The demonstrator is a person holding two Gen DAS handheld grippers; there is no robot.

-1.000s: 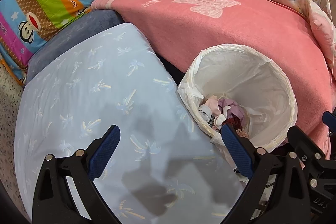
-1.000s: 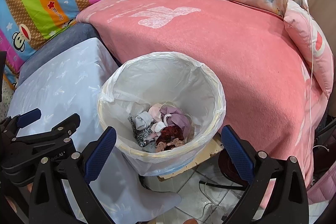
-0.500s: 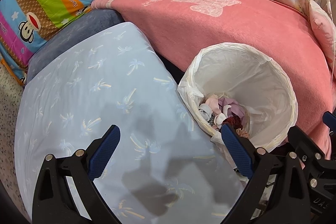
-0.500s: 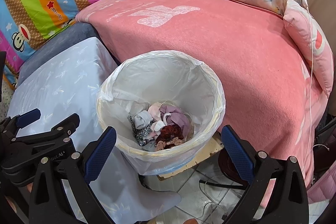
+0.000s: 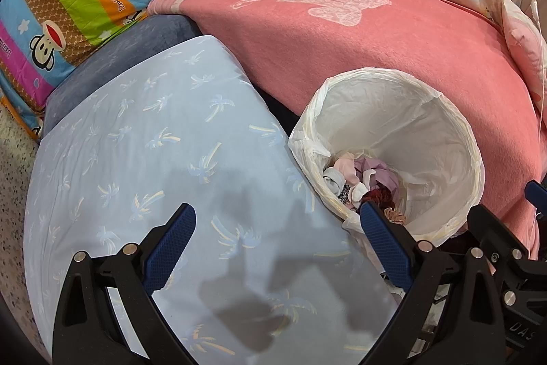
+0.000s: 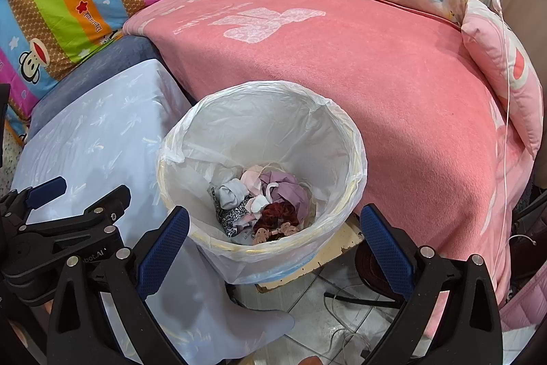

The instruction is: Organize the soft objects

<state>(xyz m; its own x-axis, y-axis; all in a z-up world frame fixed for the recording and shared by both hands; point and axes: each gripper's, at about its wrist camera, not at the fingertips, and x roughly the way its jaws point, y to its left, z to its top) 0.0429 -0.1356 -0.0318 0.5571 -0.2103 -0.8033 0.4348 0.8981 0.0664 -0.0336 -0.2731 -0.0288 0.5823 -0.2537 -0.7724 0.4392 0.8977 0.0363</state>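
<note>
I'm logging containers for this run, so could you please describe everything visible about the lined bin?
The bin is round, upright and open-topped, lined with a thin white plastic bag folded over its rim. It stands between the pale blue cover and the pink blanket. Small soft items lie heaped at its bottom. No gripper touches it.

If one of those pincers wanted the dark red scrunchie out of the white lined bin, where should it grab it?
Probably on the ruffled upper edge of the dark red scrunchie, coming straight down through the open mouth of the white lined bin. It lies on top of the pile of small cloth items, deep between tall walls, so a sideways approach looks blocked.
</note>
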